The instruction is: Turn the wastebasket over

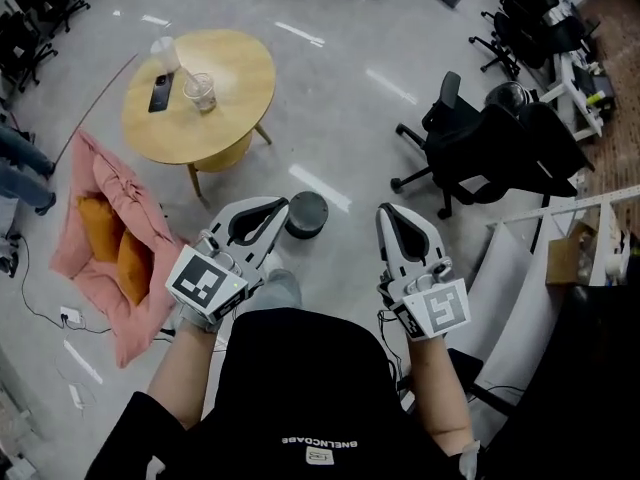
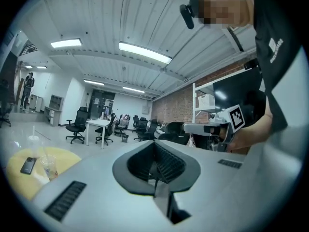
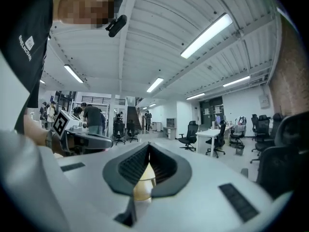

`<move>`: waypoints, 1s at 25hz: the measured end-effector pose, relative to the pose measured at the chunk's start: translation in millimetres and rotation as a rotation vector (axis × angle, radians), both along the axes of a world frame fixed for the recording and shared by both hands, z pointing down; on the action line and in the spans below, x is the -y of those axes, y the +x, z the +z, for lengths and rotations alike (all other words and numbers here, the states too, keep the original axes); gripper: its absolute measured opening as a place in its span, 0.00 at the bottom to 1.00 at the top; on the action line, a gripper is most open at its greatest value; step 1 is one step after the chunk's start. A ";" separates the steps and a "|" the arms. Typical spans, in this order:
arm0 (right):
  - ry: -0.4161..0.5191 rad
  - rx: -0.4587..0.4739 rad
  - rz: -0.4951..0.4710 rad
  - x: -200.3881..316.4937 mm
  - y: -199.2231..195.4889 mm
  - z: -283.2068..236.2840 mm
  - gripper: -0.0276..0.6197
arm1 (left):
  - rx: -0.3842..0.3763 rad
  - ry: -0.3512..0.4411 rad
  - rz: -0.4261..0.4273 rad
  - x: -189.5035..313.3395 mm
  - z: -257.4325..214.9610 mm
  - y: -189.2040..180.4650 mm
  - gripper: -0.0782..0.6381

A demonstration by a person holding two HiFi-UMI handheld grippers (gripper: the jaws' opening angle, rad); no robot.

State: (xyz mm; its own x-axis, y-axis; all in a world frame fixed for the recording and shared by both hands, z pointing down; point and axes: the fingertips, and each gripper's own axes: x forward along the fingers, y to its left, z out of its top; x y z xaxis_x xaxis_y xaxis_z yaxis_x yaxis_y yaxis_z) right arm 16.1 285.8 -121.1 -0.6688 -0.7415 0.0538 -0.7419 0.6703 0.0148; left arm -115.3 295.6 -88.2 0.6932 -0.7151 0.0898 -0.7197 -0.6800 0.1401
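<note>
Fig. Head view, w/ both gripper views. Person stands on a grey floor [image 1: 340, 118], one gripper in each hand, both held about level in front of the body.

L: left gripper [image 1: 270, 211], jaws pressed together, nothing between them (its own view shows the ribbed pads meeting along one line).

R: right gripper [image 1: 388, 216], jaws likewise together and empty; only the yellow table shows through the gap behind the pads.

Wastebasket [image 1: 307, 214]: small, dark grey, round, standing on the floor ahead of the person, between the two gripper tips and nearer the left one in the head view. Neither gripper grips it. Whether its open end faces up or down cannot be told.

Surroundings: round yellow table [image 1: 235, 68] beyond the wastebasket, bearing a phone [image 1: 160, 92] and a clear cup [image 1: 200, 92]; pink cushion [image 1: 110, 258] w/ orange pillows at left; black office chair [image 1: 480, 148] at right.
</note>
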 end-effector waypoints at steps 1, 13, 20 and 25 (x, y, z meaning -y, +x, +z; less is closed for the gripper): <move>-0.005 -0.007 -0.003 15.0 -7.9 1.6 0.06 | -0.002 -0.010 -0.001 13.2 4.0 -7.2 0.13; -0.102 -0.141 -0.107 122.4 -76.7 47.0 0.06 | -0.010 -0.118 -0.111 86.0 52.1 -82.8 0.13; -0.177 -0.244 -0.224 168.6 -90.8 89.6 0.06 | 0.008 -0.217 -0.236 101.6 93.5 -87.8 0.13; -0.273 -0.274 -0.388 195.4 -92.6 146.9 0.06 | 0.004 -0.345 -0.329 110.8 151.0 -76.9 0.13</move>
State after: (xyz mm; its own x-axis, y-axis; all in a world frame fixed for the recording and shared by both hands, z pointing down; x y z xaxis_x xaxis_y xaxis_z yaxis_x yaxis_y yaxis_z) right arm -76.5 90.4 25.7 -0.8247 -0.3780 0.4208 -0.4331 0.9004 -0.0401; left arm -192.2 184.9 62.8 0.4340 -0.8246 0.3628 -0.8901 -0.3304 0.3140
